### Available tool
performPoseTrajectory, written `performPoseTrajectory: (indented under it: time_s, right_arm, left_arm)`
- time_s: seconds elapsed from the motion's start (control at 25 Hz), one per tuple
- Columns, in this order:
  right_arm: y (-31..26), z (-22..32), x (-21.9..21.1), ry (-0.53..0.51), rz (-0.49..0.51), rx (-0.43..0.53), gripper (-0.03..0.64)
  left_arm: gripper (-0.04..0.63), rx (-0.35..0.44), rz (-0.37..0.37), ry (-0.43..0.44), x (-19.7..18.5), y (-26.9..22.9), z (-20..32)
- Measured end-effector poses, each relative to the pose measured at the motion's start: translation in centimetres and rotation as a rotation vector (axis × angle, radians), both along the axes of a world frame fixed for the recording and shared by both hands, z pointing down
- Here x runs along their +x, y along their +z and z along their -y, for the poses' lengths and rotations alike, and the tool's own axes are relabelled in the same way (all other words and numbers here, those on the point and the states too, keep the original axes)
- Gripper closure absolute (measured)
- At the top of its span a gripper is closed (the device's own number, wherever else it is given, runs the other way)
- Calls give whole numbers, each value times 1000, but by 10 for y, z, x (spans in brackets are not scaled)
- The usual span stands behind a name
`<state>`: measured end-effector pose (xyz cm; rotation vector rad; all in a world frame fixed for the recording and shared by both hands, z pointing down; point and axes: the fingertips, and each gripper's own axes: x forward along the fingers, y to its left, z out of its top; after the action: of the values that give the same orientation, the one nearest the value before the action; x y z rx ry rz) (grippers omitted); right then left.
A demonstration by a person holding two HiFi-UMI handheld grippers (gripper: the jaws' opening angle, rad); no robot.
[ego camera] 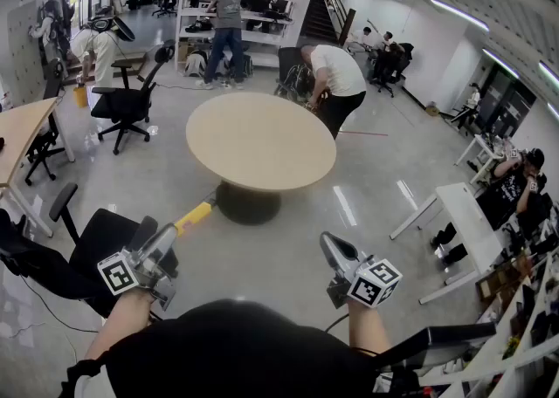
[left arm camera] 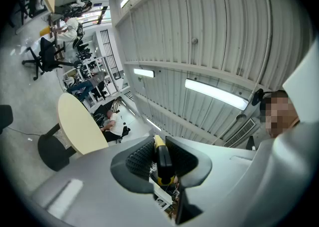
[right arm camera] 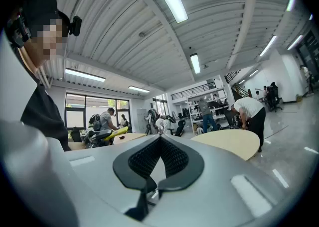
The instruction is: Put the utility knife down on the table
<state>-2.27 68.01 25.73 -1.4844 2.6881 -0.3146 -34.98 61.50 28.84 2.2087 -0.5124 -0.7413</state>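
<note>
The yellow and black utility knife [ego camera: 196,214] sticks out forward from my left gripper [ego camera: 169,235], whose jaws are shut on its handle. In the left gripper view the knife [left arm camera: 164,163] stands clamped between the two ribbed pads. It is held in the air, short of the near edge of the round beige table [ego camera: 260,139], whose top is bare. My right gripper [ego camera: 330,252] hovers to the right at about the same height, its jaws together and nothing in them. From the right gripper view the pads [right arm camera: 172,157] meet at their tips, and the knife [right arm camera: 113,133] shows far left.
A black office chair [ego camera: 103,243] stands just below my left gripper. A person in a white shirt [ego camera: 336,78] bends over behind the table. A white desk [ego camera: 463,230] is at the right, a wooden desk [ego camera: 19,130] at the left, with more chairs and people behind.
</note>
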Motion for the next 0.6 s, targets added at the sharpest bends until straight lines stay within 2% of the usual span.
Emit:
performPoseTrajectory:
  time_s: [0.36,0.6]
  right_arm:
    - [5,2,6,-11,6,-16,606]
    - [13,3,7,-71,57,-54,603]
  left_arm:
    - [528,-21,-1,-2,7,7,1]
    - [528,-23,-3,5,18,6,3]
